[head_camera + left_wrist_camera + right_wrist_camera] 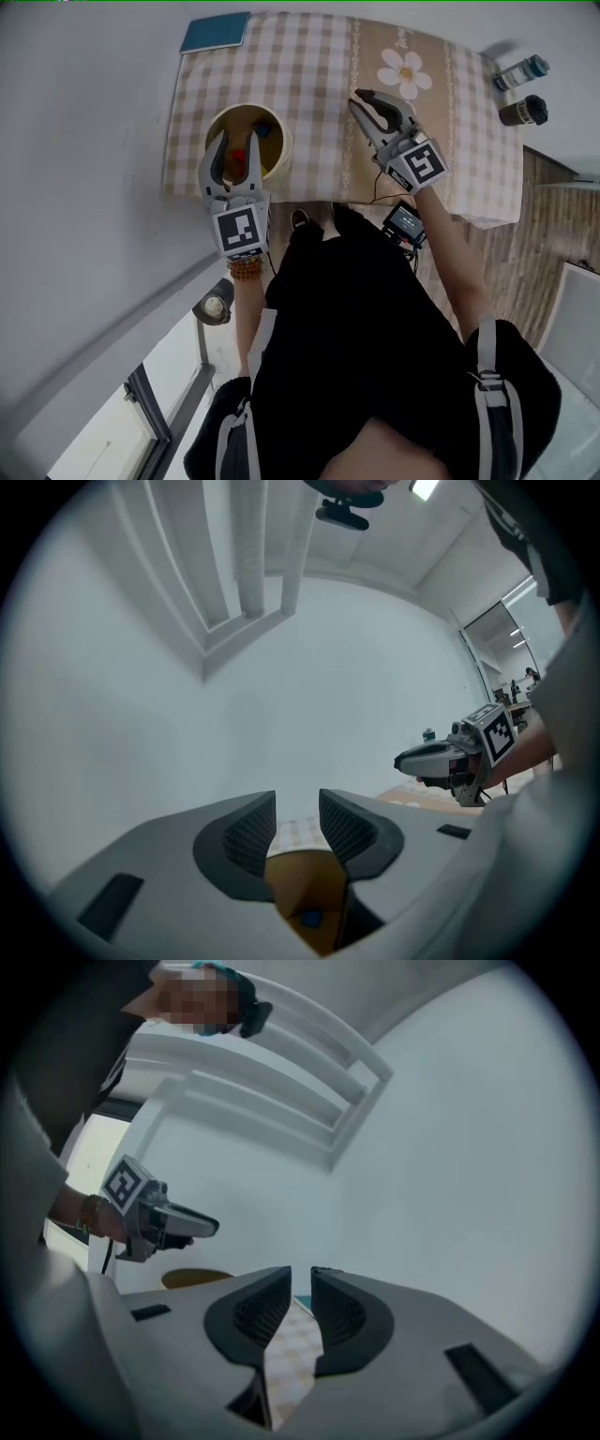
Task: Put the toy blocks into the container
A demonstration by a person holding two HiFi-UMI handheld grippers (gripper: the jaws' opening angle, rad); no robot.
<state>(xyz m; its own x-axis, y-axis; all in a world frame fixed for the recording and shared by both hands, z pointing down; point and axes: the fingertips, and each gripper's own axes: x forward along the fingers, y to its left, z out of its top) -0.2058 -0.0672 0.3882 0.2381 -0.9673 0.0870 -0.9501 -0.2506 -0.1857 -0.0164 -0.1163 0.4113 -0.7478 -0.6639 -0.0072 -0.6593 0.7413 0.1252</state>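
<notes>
I judge loading nearly done: the toy blocks [265, 129] lie inside the container [284, 141], and I see none left on the desk [319, 75]. My left gripper [238, 150] hovers above it, jaws wide and empty; the right gripper [367, 101] shows narrow, empty jaws. Next I'd check for strays. No writing is readable, not even on the bottles [522, 73]

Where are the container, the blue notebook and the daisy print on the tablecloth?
container [287, 142], head view, right side of its rim.
blue notebook [216, 33], head view, middle of its cover.
daisy print [406, 71], head view, the flower's centre.
</notes>
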